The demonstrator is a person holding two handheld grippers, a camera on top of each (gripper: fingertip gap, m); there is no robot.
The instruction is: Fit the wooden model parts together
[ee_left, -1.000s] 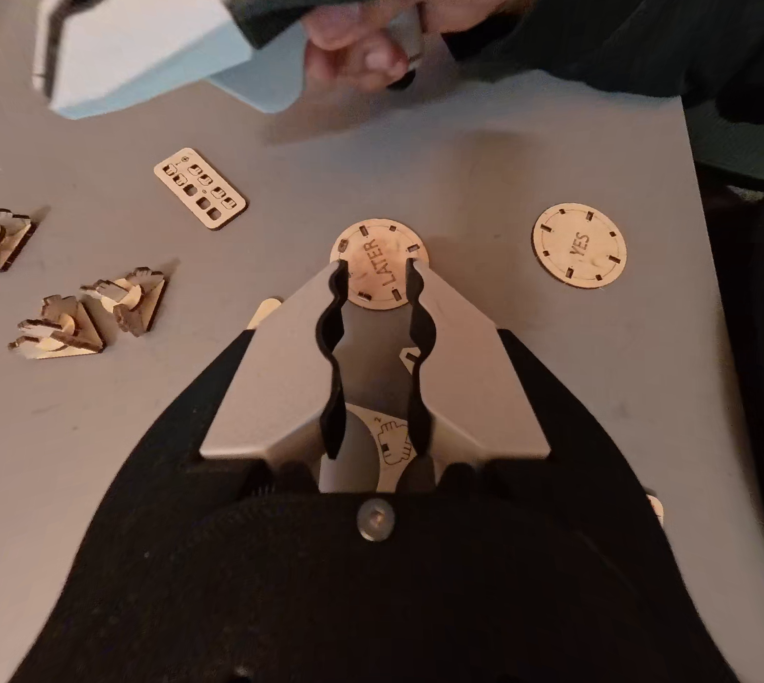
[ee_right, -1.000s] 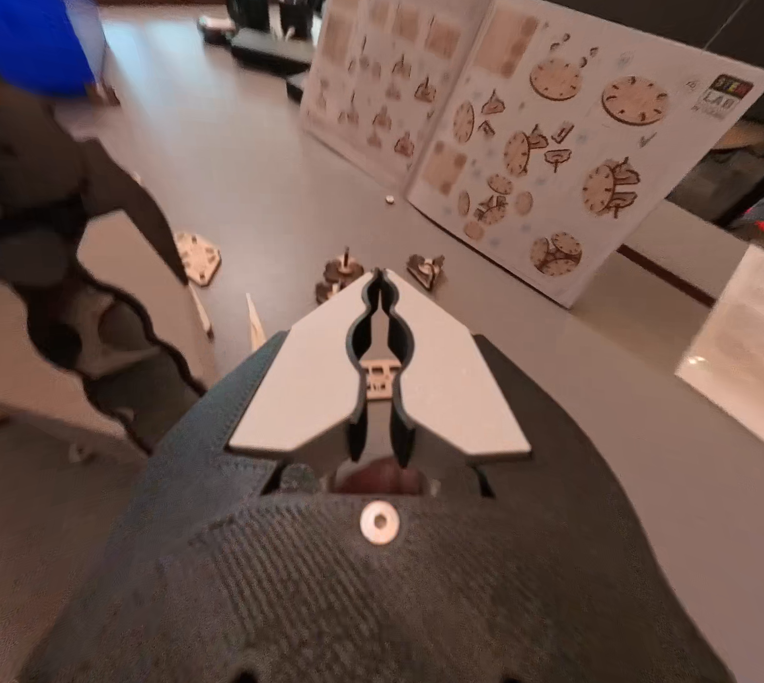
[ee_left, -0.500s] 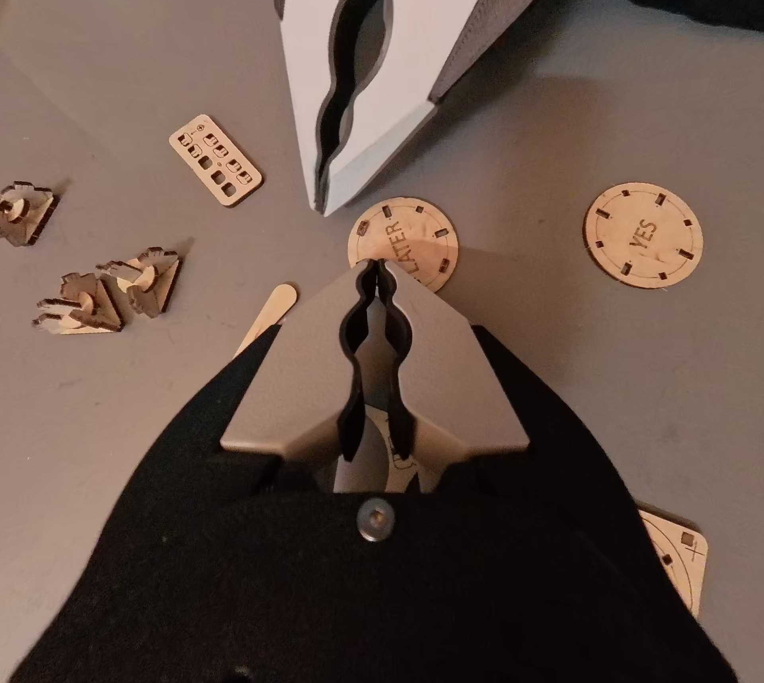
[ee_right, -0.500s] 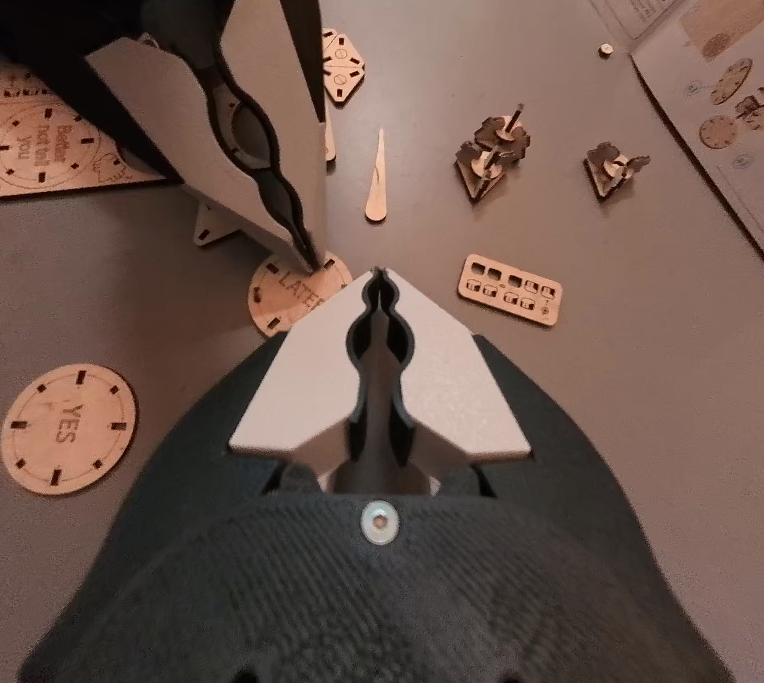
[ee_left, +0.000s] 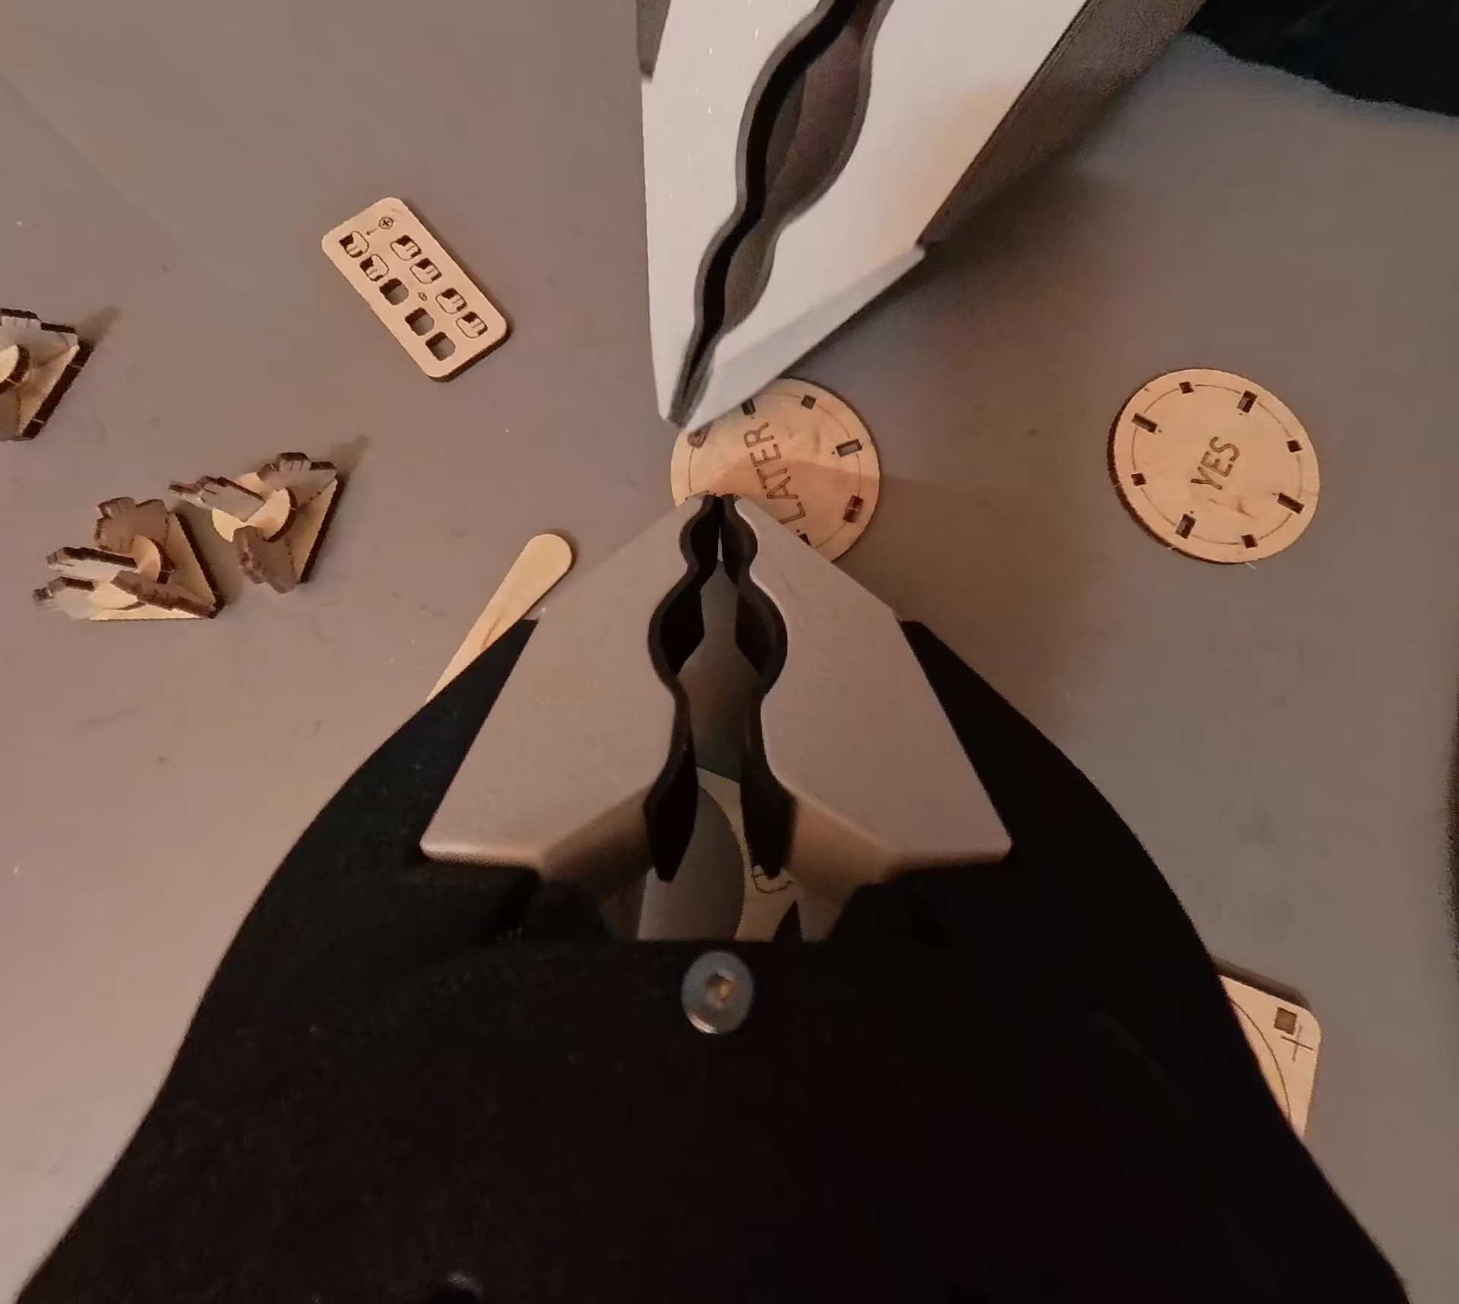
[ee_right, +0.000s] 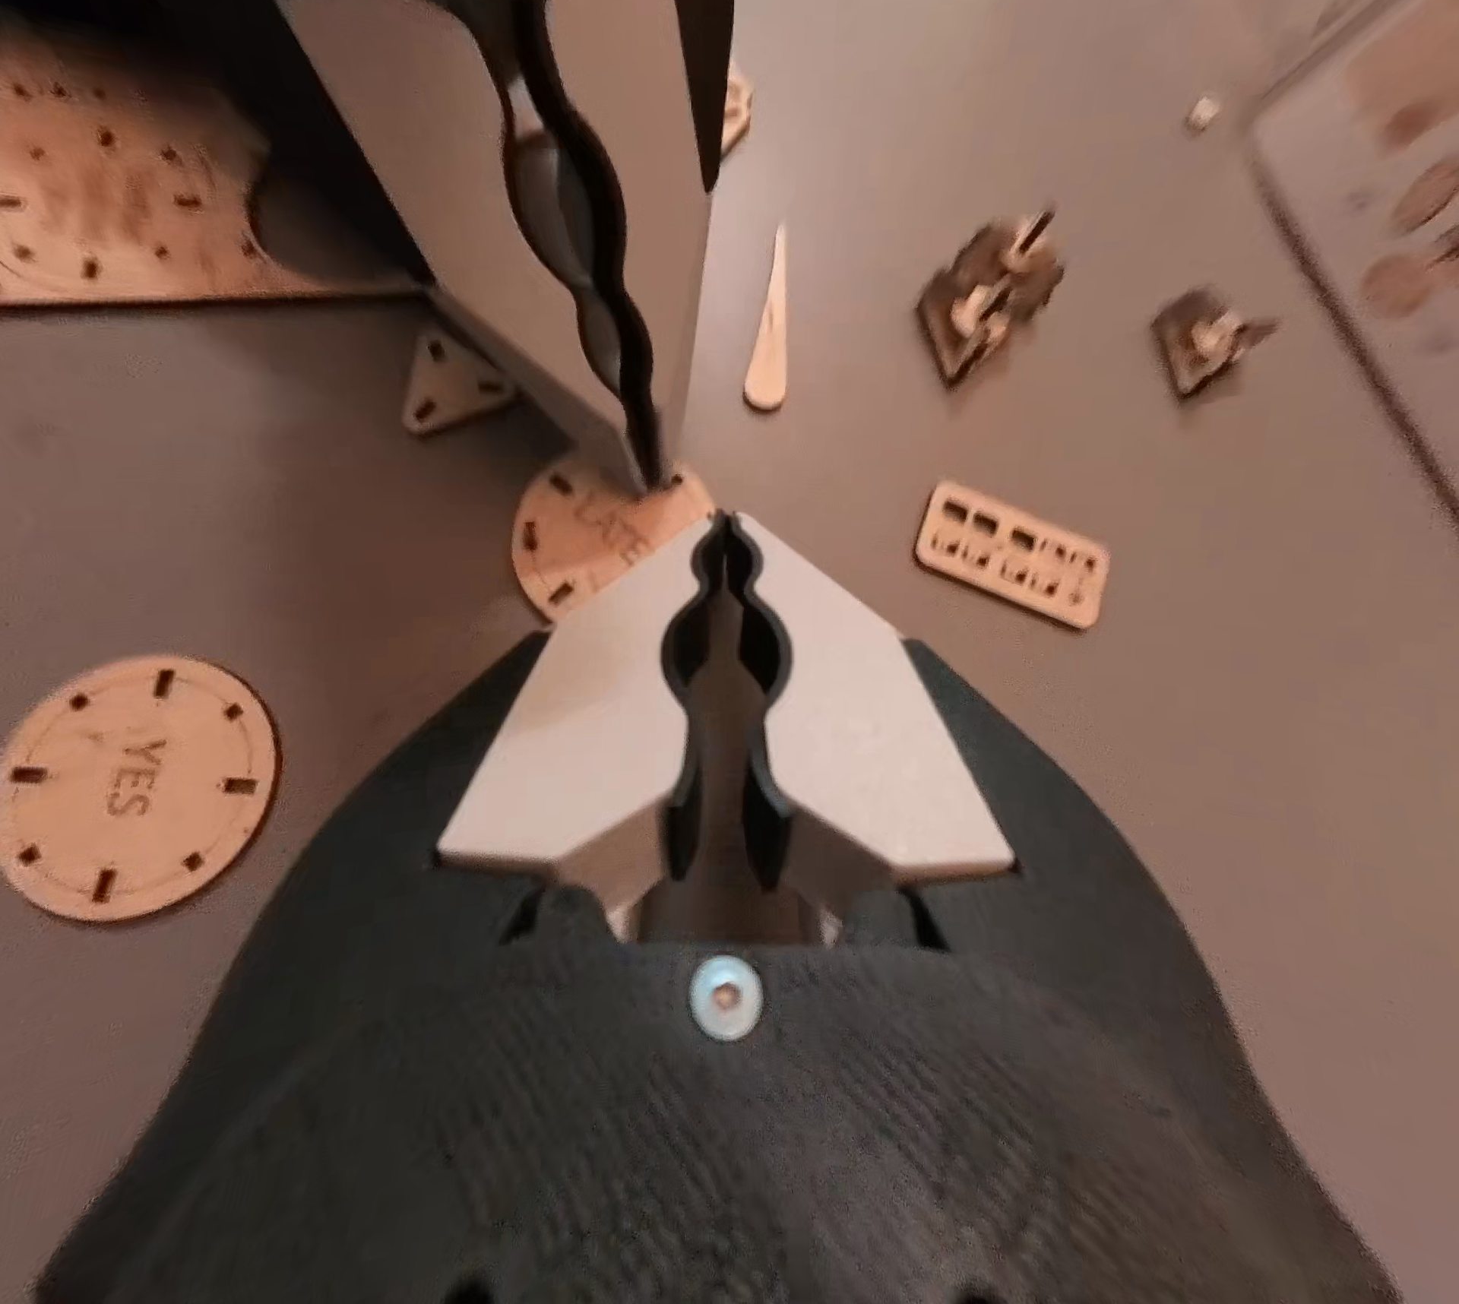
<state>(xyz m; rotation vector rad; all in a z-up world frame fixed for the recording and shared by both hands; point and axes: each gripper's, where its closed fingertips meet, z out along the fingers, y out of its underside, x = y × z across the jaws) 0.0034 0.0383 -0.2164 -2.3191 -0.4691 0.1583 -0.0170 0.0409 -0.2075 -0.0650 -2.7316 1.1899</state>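
Grey tabletop [ee_left: 237, 42] | round pale wooden disc [ee_left: 821, 476], slotted rim, engraved, lies flat between both tips | left gripper [ee_left: 720, 502] closed, bare, at its near edge | right gripper [ee_right: 726, 518] closed, bare, at its opposite edge

Your left claw [ee_left: 720, 504] and right claw [ee_left: 685, 415] are meeting tip to tip over the near disc [ee_left: 797, 469], both sitting shut, from opposite sides. In the left wrist view, a second disc [ee_left: 1214, 465] is lying right of it on the surface [ee_left: 237, 42]. The slotted card [ee_left: 414, 287] is lying left behind, the stick [ee_left: 517, 587] just left of your left claw, and the small assemblies [ee_left: 197, 540] farther left.
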